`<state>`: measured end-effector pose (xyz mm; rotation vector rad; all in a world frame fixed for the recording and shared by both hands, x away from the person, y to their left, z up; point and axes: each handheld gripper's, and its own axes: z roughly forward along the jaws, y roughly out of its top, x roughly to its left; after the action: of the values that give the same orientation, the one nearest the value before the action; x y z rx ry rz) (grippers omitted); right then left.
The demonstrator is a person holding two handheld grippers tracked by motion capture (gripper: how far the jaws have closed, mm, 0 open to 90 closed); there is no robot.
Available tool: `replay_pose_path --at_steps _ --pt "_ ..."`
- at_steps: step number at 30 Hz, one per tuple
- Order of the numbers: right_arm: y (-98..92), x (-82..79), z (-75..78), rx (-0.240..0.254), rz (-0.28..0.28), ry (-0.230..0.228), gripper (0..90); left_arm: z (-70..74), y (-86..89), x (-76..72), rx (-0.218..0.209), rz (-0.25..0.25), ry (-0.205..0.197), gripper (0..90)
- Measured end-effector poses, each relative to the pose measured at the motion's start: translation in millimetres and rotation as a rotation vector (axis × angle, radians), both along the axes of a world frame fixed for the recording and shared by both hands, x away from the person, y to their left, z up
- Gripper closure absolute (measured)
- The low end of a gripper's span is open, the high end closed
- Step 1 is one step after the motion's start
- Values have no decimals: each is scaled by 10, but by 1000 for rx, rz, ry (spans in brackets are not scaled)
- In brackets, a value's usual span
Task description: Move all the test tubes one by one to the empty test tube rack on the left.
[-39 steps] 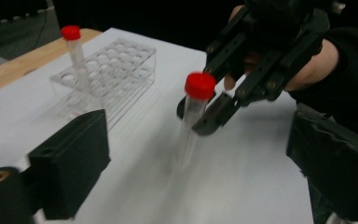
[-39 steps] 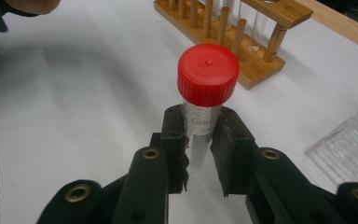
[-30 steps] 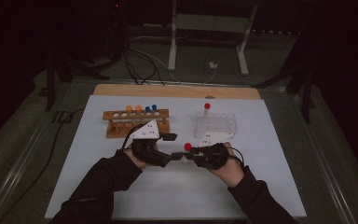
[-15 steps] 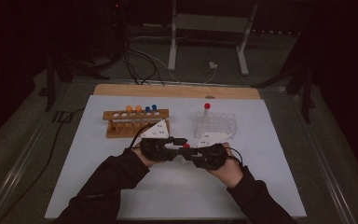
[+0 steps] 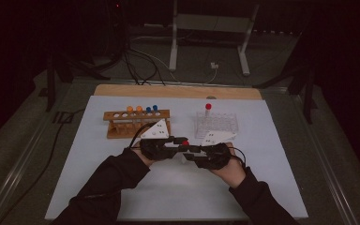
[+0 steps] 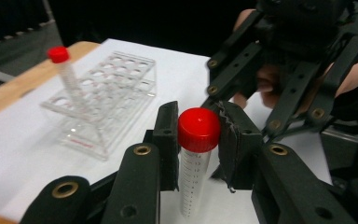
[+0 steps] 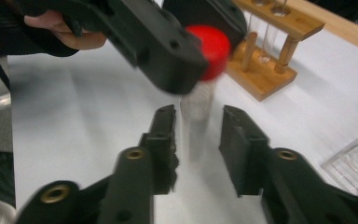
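Observation:
A clear tube with a red cap (image 6: pixel 198 129) stands upright between the two grippers at the table's middle (image 5: pixel 185 142). My left gripper (image 6: pixel 198 140) is shut on the cap, and its jaws have just been closing with the cap between the pads. My right gripper (image 7: pixel 198 123) faces it from the other side. Its jaws have just been opening and now stand apart on either side of the tube's body (image 7: pixel 196 102) without pressing it. In the high view the left gripper (image 5: pixel 182 144) and the right gripper (image 5: pixel 190 156) meet tip to tip.
A clear plastic rack (image 5: pixel 217 124) behind the right hand holds one red-capped tube (image 5: pixel 208 108). A wooden rack (image 5: pixel 136 123) behind the left hand holds orange-capped and blue-capped tubes. The white mat (image 5: pixel 98 178) lies on the table, and a wooden board runs along its far edge.
Both hands have stayed at the table's middle. The left gripper's jaws have drawn in around the red cap.

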<state>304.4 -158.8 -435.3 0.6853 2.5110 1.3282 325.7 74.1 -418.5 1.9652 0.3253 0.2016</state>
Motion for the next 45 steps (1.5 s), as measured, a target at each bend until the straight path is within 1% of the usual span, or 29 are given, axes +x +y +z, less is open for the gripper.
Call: replay_pose_path --at_steps 1,5,7,9,10,13,15,16,18,21,22,23,24,25,27,31,33,34,36,38,40,42,43,45 --pt "-13 -4 9 2 -2 -5 606 15 32 4 -2 4 -3 717" --pt "-78 -6 51 41 -13 -21 498 83 180 12 -5 40 -11 718" --pt "-100 -11 72 58 -21 -27 396 119 272 18 -4 61 -15 718" --pt "-114 -15 88 68 -30 -33 329 154 375 24 -1 89 -25 718" --pt "-118 -16 96 75 -35 -34 285 172 431 31 -3 102 -21 717" --pt "-119 -19 108 80 -49 -34 149 227 599 44 -5 147 -35 718" --pt "-117 -18 109 84 -50 -31 119 261 710 54 -3 180 -44 718" --pt "-117 -17 107 88 -52 -30 83 277 764 60 -4 192 -45 718" --pt "-121 -11 103 95 -39 -20 32 303 871 70 -10 227 -52 718" --pt "-137 -8 105 105 -27 -19 24 337 1026 91 -11 271 -62 718" --pt "-141 -9 105 105 -27 -24 23 347 1077 100 -10 285 -64 718" --pt "-144 -13 104 100 -31 -35 2 355 1126 113 -12 301 -67 718" --pt "-146 -15 102 92 -34 -48 0 364 1174 127 -12 312 -69 718" --pt "-150 -14 101 93 -34 -51 0 374 1216 139 -8 329 -75 718" --pt "-167 -10 104 116 -29 -40 0 398 1299 168 -12 358 -83 718" --pt "-170 -10 111 114 -23 -45 0 447 1446 237 -5 416 -97 718" --pt "-163 -17 110 106 -23 -49 0 463 1521 281 -13 449 -104 718" --pt "-163 -17 109 110 -17 -45 0 469 1553 305 -24 461 -101 718" --pt "-156 -18 105 101 -18 -49 0 476 1603 356 -30 491 -117 718" --pt "-156 -15 102 103 -11 -43 0 477 1648 415 -46 508 -127 718" --pt "-152 -15 96 92 -14 -51 0 467 1688 487 -57 527 -128 718" --pt "-153 -17 88 89 -12 -54 0 448 1703 554 -54 552 -134 718" --pt "-155 -17 84 91 -10 -52 0 436 1715 590 -63 557 -127 718" --pt "-157 -16 82 90 -6 -52 0 398 1715 651 -63 580 -133 718"
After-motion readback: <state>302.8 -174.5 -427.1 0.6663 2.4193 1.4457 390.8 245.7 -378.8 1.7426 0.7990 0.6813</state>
